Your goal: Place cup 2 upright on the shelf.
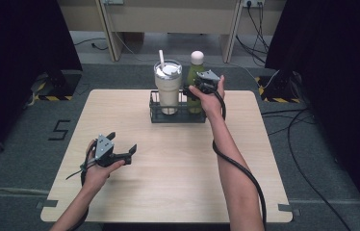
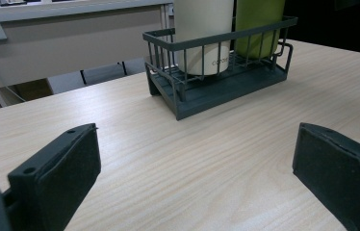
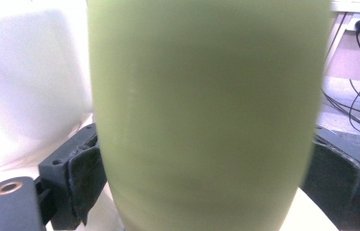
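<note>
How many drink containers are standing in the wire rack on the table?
2. The cream tumbler with a straw stands in the left part of the wire rack; the green bottle stands in its right part, between the jaws of the right gripper.

A cream tumbler [image 1: 168, 89] with a straw stands upright on the wooden table [image 1: 168, 168].

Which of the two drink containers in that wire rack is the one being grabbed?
The green bottle with the pale round cap, at the rack's right end: the right gripper's jaws sit on either side of it. The cream tumbler with a straw stands untouched beside it.
</note>
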